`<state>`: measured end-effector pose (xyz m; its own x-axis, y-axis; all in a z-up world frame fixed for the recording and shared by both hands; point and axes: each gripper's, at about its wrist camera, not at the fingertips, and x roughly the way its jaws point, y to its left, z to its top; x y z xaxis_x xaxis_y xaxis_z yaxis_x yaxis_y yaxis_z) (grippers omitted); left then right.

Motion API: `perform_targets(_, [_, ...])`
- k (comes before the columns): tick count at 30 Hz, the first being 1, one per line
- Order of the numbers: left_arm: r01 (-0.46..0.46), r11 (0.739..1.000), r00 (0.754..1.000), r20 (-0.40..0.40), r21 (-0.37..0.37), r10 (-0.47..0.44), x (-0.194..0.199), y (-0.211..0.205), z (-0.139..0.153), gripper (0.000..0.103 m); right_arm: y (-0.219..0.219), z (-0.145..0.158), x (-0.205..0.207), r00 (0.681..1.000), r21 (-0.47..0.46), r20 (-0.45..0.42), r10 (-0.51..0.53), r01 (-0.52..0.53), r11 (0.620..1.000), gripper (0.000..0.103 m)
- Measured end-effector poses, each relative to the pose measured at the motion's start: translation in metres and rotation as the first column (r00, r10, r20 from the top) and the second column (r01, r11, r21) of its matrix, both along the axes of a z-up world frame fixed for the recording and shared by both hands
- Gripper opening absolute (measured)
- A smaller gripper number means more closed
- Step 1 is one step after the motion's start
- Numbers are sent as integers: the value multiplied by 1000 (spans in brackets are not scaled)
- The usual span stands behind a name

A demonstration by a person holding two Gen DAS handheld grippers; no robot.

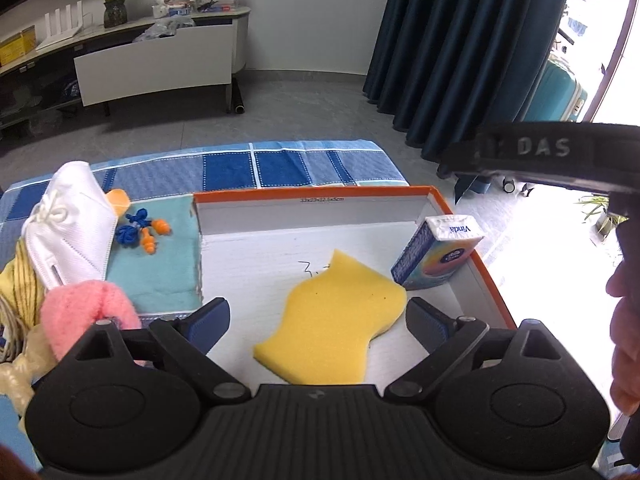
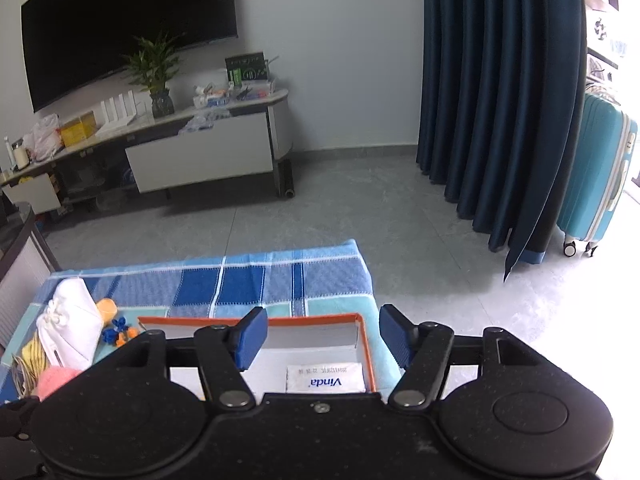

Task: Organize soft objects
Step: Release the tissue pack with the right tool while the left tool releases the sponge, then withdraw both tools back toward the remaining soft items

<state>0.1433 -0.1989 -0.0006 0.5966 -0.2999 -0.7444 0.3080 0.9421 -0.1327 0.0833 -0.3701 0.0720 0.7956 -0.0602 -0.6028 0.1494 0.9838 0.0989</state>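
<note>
Left gripper (image 1: 318, 322) open; sponge (image 1: 332, 320) flat in box (image 1: 460, 216), long axis diagonal.

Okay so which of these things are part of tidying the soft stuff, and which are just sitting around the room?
Part of the job:
yellow sponge, in the box
tissue pack, in the box
orange-rimmed box
white mask
pink puff
corded earplugs
teal cloth

Just lying about:
suitcase
potted plant
TV
curtain

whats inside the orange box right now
Inside the orange box: a yellow sponge lying flat on the floor and a Vinda tissue pack leaning against the right wall. The near end is hidden behind the left gripper.
</note>
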Motion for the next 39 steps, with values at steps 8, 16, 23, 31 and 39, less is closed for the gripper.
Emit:
perform_targets(8, [-48, 999, 998, 29, 8, 48, -24, 21, 18, 99, 15, 22, -41, 999, -42, 38, 34, -32, 999, 76])
perform_targets(16, [-99, 994, 994, 59, 51, 96, -48, 47, 30, 101, 38, 12, -79, 999, -32, 6, 32, -31, 999, 76])
perform_targets(23, [-137, 990, 989, 56, 44, 134, -61, 73, 29, 101, 62, 2, -97, 998, -18, -25, 58, -58, 998, 76])
perform_targets(31, [-167, 985, 984, 61, 44, 165, -69, 93, 30, 101, 85, -2, -105, 995, -9, -34, 96, -96, 995, 76])
perform_targets(39, [-181, 982, 981, 77, 62, 176, -77, 109, 28, 102, 105, -5, -106, 991, -3, -44, 127, -128, 992, 76])
